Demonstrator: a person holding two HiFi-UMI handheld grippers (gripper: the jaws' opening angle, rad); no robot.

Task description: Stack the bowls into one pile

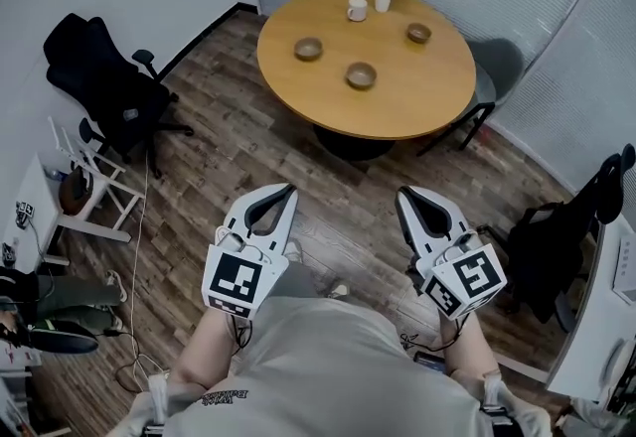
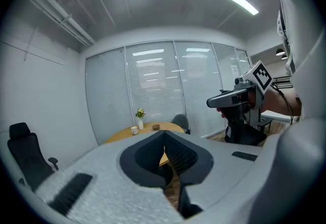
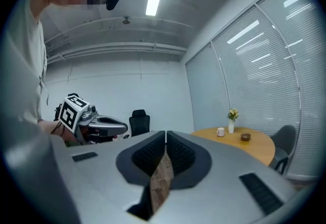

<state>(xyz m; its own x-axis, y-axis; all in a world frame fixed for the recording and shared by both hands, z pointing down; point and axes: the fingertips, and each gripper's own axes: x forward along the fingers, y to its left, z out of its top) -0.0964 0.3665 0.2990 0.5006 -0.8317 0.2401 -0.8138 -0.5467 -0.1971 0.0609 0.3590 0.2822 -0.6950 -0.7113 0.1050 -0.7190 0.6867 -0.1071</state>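
Fingers [image 2: 148,156] of the left gripper [image 1: 286,191] and right gripper [image 1: 404,195] are pressed together, empty. Three bowls [image 1: 308,49] [image 1: 361,75] [image 1: 418,32] sit apart on the round surface [image 1: 397,112].

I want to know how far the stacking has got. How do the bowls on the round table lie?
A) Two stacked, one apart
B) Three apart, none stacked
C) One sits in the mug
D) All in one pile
B: in the head view the left bowl, the middle bowl and the right bowl each sit alone on the round table, clearly apart.
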